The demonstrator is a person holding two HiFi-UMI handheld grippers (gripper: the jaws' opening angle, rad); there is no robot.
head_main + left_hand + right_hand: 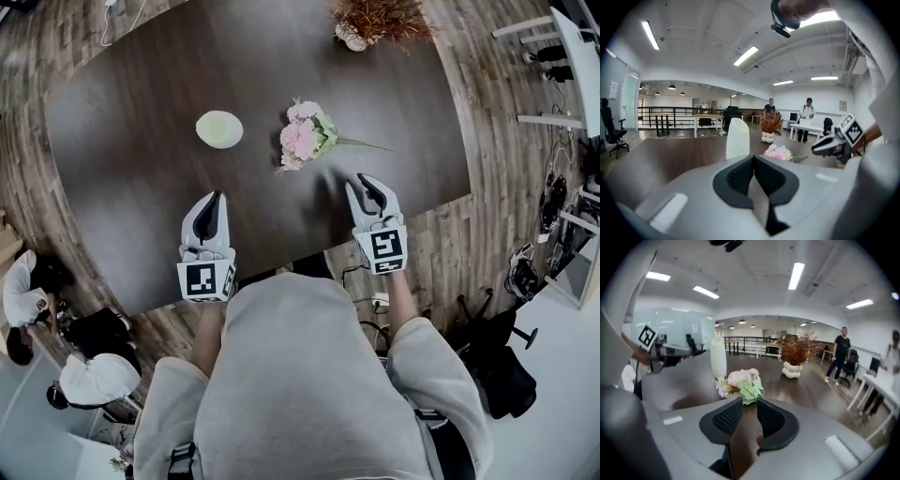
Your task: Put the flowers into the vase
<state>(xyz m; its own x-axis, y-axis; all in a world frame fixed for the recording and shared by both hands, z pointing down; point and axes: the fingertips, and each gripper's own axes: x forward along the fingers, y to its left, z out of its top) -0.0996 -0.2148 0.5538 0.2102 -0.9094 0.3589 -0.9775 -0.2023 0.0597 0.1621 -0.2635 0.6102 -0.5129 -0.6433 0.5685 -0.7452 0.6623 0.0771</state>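
A pale green-white vase [219, 129] stands upright on the dark table [122, 122], seen from above as a round mouth. To its right lies a bunch of pink flowers [305, 139] with green leaves, its stem pointing right. My left gripper [217, 197] hovers near the table's front edge, below the vase, jaws shut on nothing. My right gripper [370, 183] hangs below the flower stem, jaws a little apart and empty. The left gripper view shows the vase [738, 138] and flowers [778, 152] beyond shut jaws [753, 161]. In the right gripper view the flowers [740, 383] lie just ahead of the open jaws [749, 404], the vase [718, 357] behind them.
A dried brown plant in a white pot [375, 23] stands at the table's far edge. The table's front edge [281, 267] runs just ahead of my body. White tables [572, 56] and cables lie to the right; people stand far off in the room [841, 352].
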